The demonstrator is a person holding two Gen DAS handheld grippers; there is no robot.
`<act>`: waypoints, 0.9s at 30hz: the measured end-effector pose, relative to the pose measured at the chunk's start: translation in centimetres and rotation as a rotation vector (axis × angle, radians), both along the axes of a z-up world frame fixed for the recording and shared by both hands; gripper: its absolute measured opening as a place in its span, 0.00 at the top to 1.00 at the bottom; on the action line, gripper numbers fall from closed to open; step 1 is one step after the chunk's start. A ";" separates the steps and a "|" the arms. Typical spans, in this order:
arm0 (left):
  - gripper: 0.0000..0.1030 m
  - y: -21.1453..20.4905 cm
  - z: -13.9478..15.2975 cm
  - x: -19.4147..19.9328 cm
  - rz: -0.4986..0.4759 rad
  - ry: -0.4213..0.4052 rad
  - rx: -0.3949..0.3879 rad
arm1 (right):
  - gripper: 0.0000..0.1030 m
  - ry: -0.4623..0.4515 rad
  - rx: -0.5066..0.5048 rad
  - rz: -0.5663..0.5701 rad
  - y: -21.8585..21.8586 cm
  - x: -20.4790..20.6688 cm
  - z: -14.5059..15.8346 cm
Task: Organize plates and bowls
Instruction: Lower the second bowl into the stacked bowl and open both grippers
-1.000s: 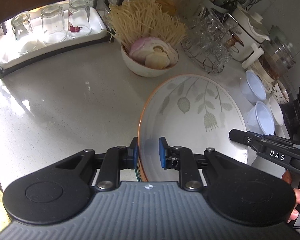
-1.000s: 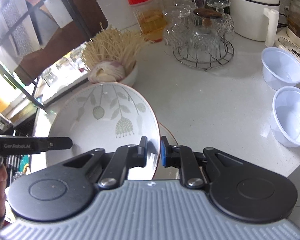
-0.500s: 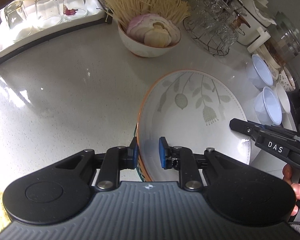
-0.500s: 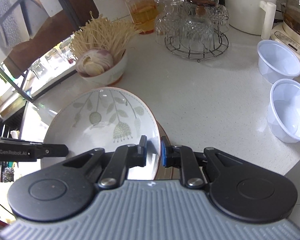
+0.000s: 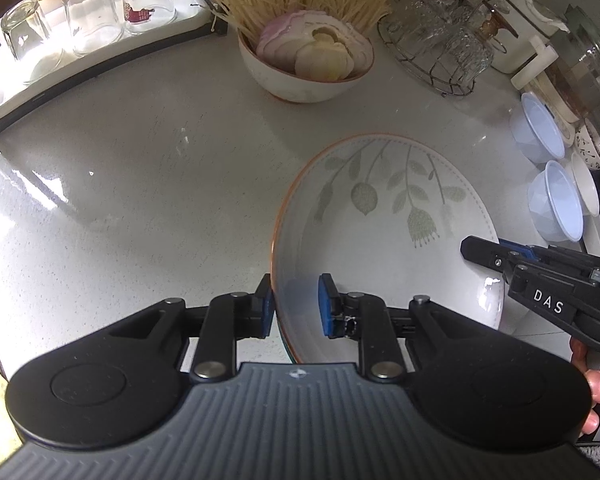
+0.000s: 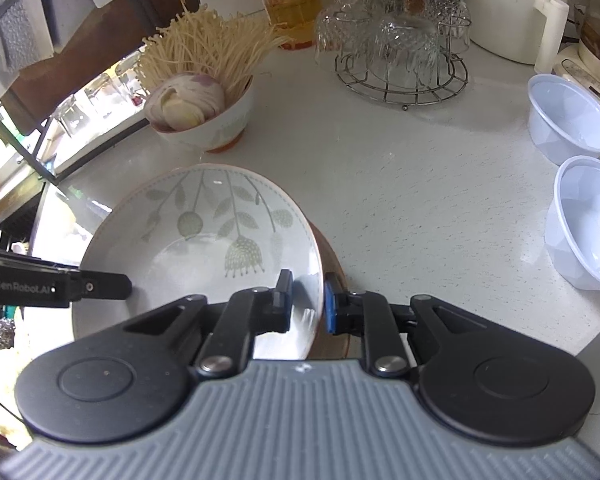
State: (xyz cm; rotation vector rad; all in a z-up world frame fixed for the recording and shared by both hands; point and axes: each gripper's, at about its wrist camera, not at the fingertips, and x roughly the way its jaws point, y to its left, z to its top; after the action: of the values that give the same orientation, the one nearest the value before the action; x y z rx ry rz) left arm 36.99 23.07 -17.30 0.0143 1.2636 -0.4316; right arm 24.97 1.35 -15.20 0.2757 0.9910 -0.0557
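Observation:
A large white bowl with a leaf pattern and an orange rim (image 5: 384, 232) is held between both grippers low over the counter. My left gripper (image 5: 294, 306) is shut on its left rim. My right gripper (image 6: 308, 300) is shut on its right rim, and shows in the left wrist view (image 5: 540, 276). The bowl also shows in the right wrist view (image 6: 204, 248), where the left gripper's finger (image 6: 100, 286) reaches over its left edge. A brown dish edge (image 6: 334, 280) shows beneath the bowl; whether they touch I cannot tell.
A bowl of enoki mushrooms and sliced onion (image 5: 308, 60) stands behind. Two clear plastic bowls (image 6: 584, 220) and small ceramic bowls (image 5: 584, 184) sit at the right. A wire rack of glasses (image 6: 400, 48), a jar (image 6: 292, 0) and a tray of upturned glasses (image 5: 84, 12) line the back.
Both grippers have lowered the bowl towards the counter and levelled it. The grip on both rims has stayed the same.

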 end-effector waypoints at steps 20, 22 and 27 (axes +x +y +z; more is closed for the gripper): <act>0.51 3.2 3.6 -0.1 0.122 -0.037 -0.151 | 0.80 0.014 0.035 -0.009 -0.1 0.4 -0.4; 0.51 3.0 3.7 -0.2 0.116 -0.042 -0.155 | 0.80 0.017 0.032 -0.012 -0.1 0.3 -0.3; 0.51 2.3 4.0 -0.9 0.079 -0.065 -0.171 | 0.80 0.020 0.010 -0.027 -0.1 0.1 0.2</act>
State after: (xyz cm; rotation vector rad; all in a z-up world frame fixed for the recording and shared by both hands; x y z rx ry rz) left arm 36.10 25.40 -13.28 -0.1646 1.1566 -0.4656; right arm 25.07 1.26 -15.02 0.2983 1.0080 -0.0784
